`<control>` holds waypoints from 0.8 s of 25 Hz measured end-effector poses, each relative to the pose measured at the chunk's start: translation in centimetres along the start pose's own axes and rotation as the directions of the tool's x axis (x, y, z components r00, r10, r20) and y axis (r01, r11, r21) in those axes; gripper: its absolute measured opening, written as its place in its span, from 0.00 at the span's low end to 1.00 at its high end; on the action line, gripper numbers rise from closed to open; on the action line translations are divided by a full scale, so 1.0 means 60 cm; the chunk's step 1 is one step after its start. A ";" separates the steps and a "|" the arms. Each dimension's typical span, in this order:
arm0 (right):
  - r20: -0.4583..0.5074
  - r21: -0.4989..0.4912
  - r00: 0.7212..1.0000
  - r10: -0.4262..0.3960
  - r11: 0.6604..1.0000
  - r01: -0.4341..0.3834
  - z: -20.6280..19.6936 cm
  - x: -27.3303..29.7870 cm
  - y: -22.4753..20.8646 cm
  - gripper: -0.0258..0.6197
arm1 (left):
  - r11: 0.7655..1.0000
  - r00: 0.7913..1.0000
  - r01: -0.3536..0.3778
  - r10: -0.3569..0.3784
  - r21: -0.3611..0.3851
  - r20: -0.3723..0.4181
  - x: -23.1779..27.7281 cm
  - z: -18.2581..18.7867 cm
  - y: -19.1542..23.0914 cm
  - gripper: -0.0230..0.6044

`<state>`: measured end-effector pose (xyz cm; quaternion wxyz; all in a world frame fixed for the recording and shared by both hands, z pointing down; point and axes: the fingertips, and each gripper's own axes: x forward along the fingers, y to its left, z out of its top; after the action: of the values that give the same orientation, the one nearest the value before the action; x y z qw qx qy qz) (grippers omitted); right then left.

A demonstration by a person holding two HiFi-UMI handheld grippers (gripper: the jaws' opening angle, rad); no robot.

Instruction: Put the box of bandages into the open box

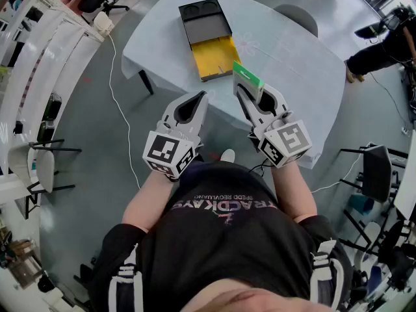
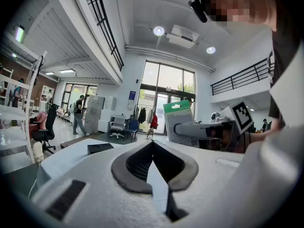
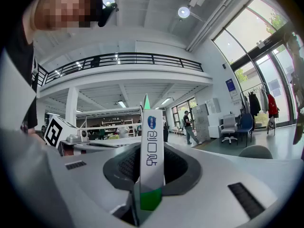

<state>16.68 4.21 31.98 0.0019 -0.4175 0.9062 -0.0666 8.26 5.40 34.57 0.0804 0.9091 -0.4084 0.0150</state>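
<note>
The open box [image 1: 207, 36] lies on the pale table [image 1: 286, 57], with a dark tray half at the far end and a yellow inside nearer me. My right gripper [image 1: 246, 87] is shut on the green and white box of bandages [image 1: 247, 75], held upright above the table's near part, just right of the open box. In the right gripper view the box of bandages [image 3: 152, 156] stands edge-on between the jaws. My left gripper [image 1: 200, 97] hangs beside it with its jaws shut and nothing in them. The left gripper view shows the box of bandages [image 2: 177, 122] and the dark tray [image 2: 99, 148].
A grey chair [image 1: 298, 15] stands at the table's far side. A white cable [image 1: 116, 103] runs over the floor to the left of the table. A person [image 1: 383, 47] crouches at the far right. More chairs [image 1: 49, 161] stand at the left and right.
</note>
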 end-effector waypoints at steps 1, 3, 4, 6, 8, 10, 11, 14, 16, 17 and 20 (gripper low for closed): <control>0.000 0.000 1.000 0.000 1.000 0.000 0.000 0.000 0.000 0.18 | 1.000 1.000 0.000 0.000 0.000 -0.001 0.000 0.000 0.000 0.06; 0.001 -0.001 1.000 0.001 1.000 -0.001 0.001 -0.001 0.001 0.18 | 1.000 1.000 0.001 -0.001 0.000 -0.001 -0.001 0.001 0.000 0.06; 0.001 -0.001 1.000 0.002 1.000 -0.002 0.002 -0.001 0.002 0.18 | 1.000 1.000 0.000 0.000 0.000 -0.001 -0.002 0.001 0.000 0.06; 0.002 -0.002 1.000 0.003 1.000 -0.003 0.003 -0.001 0.003 0.18 | 1.000 1.000 -0.001 0.001 0.001 -0.001 -0.003 0.002 -0.001 0.06; 0.003 -0.005 1.000 0.005 1.000 -0.005 0.005 0.000 0.004 0.18 | 1.000 1.000 -0.003 0.003 0.001 -0.001 -0.003 0.003 -0.001 0.06; 0.003 -0.005 1.000 0.009 1.000 -0.009 0.006 0.000 0.005 0.18 | 1.000 1.000 -0.005 0.005 0.001 -0.001 -0.004 0.004 -0.001 0.06; 0.003 -0.003 1.000 0.013 1.000 -0.013 0.006 0.000 0.006 0.18 | 1.000 1.000 -0.006 0.006 0.001 -0.001 -0.004 0.004 -0.001 0.06; 0.013 0.010 0.999 0.030 0.999 -0.030 0.008 0.000 0.010 0.18 | 1.000 1.000 -0.005 0.005 0.003 0.001 -0.005 0.004 -0.002 0.06; 0.018 0.017 0.999 0.037 0.999 -0.037 0.008 0.000 0.011 0.18 | 1.000 1.000 -0.002 0.002 0.006 0.003 -0.005 0.005 -0.004 0.06; 0.020 0.019 0.999 0.038 0.999 -0.039 0.008 0.001 0.011 0.18 | 1.000 1.000 -0.001 0.001 0.008 0.003 -0.005 0.005 -0.005 0.06; 0.021 0.022 0.999 0.041 0.999 -0.041 0.008 0.005 0.012 0.18 | 1.000 1.000 0.001 -0.001 0.014 0.002 -0.008 0.005 -0.003 0.06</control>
<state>15.97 4.40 31.42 0.0174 -0.3994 0.9137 -0.0722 8.09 5.83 34.20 0.0739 0.9098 -0.4080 0.0170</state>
